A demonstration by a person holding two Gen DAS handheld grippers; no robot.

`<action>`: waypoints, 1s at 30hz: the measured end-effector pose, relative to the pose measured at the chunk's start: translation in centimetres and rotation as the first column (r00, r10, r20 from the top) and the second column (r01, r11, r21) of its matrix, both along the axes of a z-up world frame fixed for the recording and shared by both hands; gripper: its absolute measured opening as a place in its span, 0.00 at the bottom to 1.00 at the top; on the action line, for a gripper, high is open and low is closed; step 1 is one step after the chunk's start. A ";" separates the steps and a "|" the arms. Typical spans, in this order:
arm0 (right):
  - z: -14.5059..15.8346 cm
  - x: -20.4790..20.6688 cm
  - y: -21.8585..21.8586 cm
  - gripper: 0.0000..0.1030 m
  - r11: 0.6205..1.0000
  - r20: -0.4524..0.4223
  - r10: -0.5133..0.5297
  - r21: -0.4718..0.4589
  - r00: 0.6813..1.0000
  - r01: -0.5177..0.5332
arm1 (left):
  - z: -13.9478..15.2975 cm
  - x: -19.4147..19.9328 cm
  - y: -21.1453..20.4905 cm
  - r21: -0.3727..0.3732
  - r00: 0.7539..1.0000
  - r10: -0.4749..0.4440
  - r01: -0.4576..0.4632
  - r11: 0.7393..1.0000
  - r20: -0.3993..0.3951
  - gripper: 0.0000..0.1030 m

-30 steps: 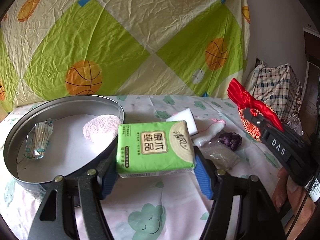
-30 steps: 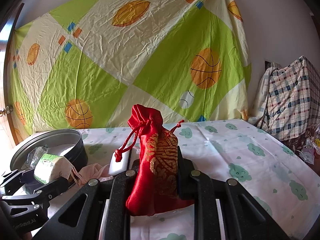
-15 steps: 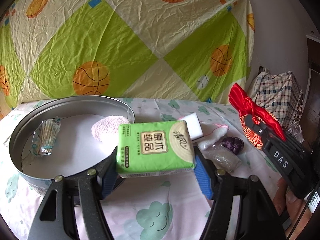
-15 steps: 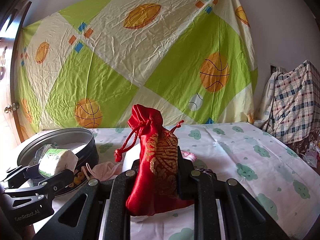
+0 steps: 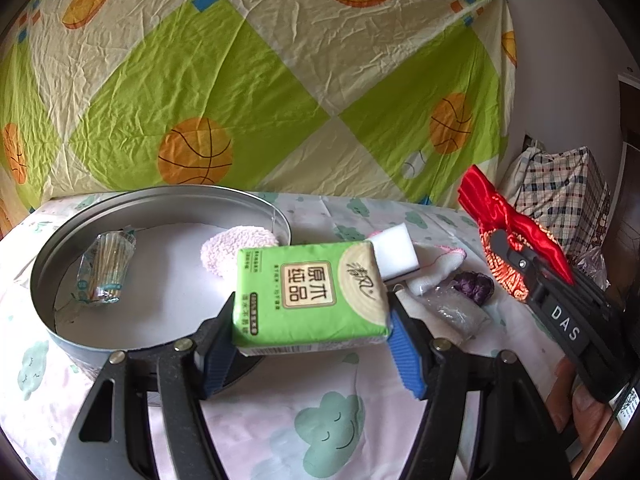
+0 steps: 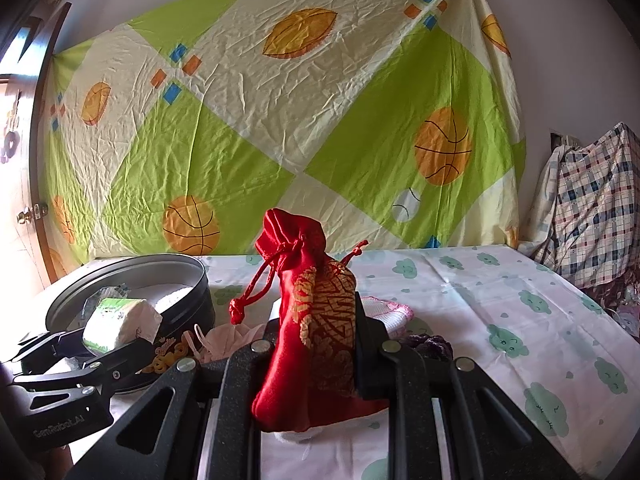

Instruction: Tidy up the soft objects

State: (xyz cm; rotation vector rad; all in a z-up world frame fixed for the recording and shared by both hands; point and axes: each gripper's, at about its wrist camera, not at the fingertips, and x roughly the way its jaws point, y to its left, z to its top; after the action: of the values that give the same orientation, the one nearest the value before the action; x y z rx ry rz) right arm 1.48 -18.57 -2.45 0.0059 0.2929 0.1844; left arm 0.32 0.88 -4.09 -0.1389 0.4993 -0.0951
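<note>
My left gripper [image 5: 312, 328] is shut on a green tissue pack [image 5: 310, 290] and holds it above the table, just right of the round metal tin [image 5: 48, 312]. The tin holds a pink fluffy pad [image 5: 228, 248] and a packet of cotton swabs [image 5: 106, 268]. My right gripper [image 6: 316, 344] is shut on a red satin drawstring pouch [image 6: 316, 312], held upright above the table; it also shows in the left wrist view [image 5: 508, 240]. The tissue pack shows at the left of the right wrist view [image 6: 120, 322].
On the cloud-print tablecloth [image 5: 280, 420] lie a white sponge block [image 5: 396, 250], a white and pink cloth [image 5: 436, 272], a purple knitted thing [image 5: 474, 286] and a clear plastic bag [image 5: 456, 312]. A pink mask [image 6: 228, 338] lies by the tin. A checked bundle [image 6: 592, 208] stands at the right.
Both grippers have risen a little with their loads still held. The left gripper has edged forward, so the tin and the loose items sit lower in its view.
</note>
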 end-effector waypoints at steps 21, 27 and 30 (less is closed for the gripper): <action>-0.1 -0.8 2.9 0.22 0.998 -0.001 0.063 -0.007 0.998 -0.063 | 0.2 -0.9 1.4 0.019 0.999 0.029 -0.030 0.999 0.018 0.66; -0.1 -0.9 3.5 0.22 0.997 -0.002 0.077 -0.002 0.997 -0.077 | 0.4 -1.2 1.6 0.045 0.998 0.042 -0.044 0.998 0.039 0.66; -0.1 -1.0 3.8 0.22 0.997 -0.002 0.083 -0.002 0.997 -0.083 | 0.4 -1.3 2.0 0.050 0.998 0.051 -0.053 0.997 0.045 0.66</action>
State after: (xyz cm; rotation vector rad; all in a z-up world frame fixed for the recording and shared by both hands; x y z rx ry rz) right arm 0.48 -14.77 -2.55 -0.0083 0.2955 0.2668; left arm -0.94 2.87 -3.67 -0.0992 0.4538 -0.0342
